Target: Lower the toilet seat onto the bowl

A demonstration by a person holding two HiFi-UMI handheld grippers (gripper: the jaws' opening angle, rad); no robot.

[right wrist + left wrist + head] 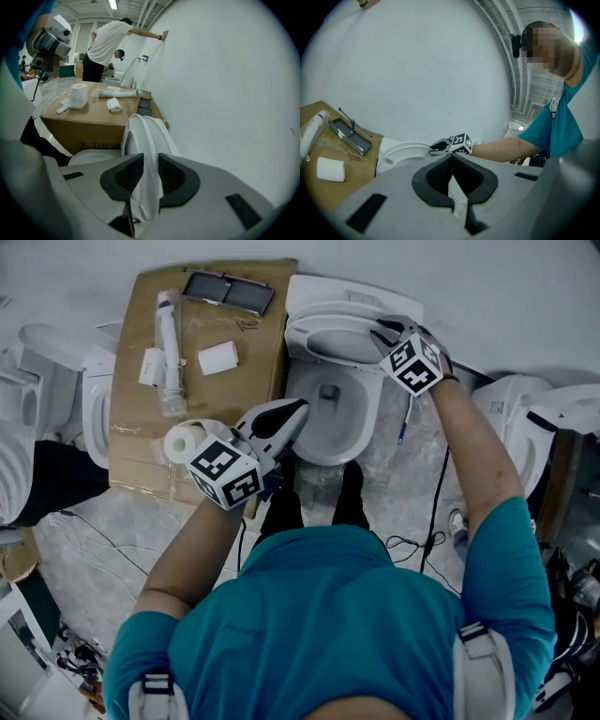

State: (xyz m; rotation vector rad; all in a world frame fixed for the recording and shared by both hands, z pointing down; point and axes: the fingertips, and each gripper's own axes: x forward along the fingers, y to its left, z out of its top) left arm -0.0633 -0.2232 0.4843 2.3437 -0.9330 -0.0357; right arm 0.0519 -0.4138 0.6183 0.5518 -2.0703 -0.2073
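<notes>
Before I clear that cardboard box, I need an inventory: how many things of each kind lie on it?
Paper roll: 1
Long white tube: 1
Small white packets: 2
Dark flat panels: 2
Total: 6
</notes>
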